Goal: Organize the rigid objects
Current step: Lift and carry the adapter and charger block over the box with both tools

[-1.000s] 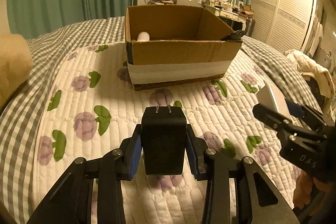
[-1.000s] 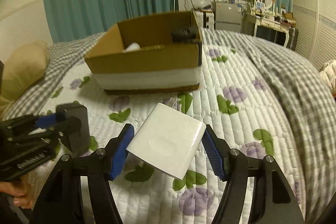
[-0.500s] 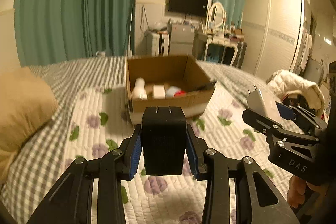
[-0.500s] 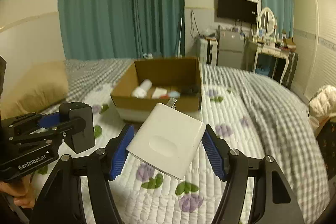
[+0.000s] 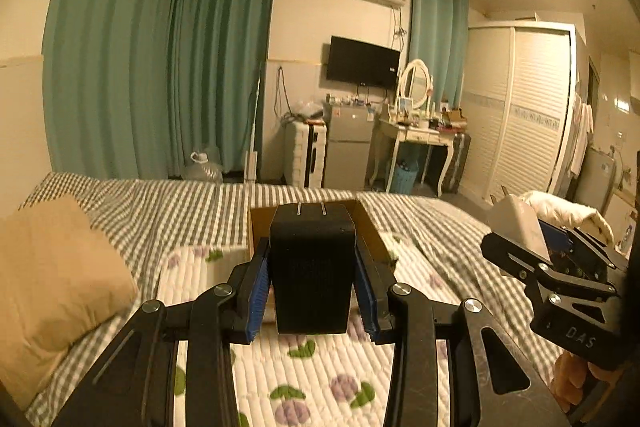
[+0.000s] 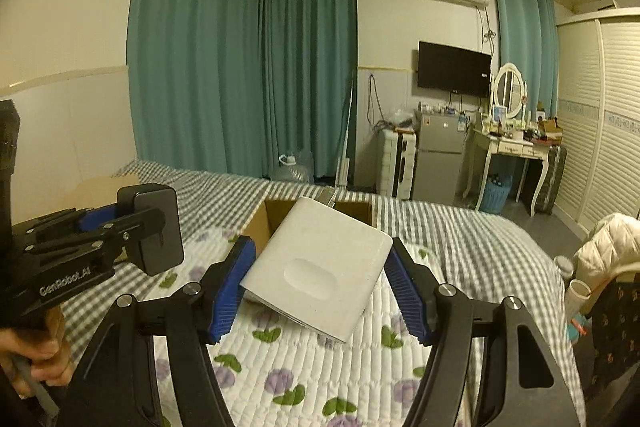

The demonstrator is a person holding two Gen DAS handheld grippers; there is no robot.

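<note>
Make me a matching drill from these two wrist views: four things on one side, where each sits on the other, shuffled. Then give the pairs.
1. black charger
2. white charger
3. cardboard box
4. tan pillow

A. lying at the bed's left edge
B. clamped in the right gripper
C. clamped in the left gripper
D. standing on the quilt, beyond both chargers

Pairs: 1-C, 2-B, 3-D, 4-A

White lettering reading "GenRobot.AI" is showing along the black side of the left gripper [image 6: 100, 227] in the right wrist view; the letters "DAS" are showing on the black body of the right gripper [image 5: 536, 239] in the left wrist view; nothing else is reading clearly.
</note>
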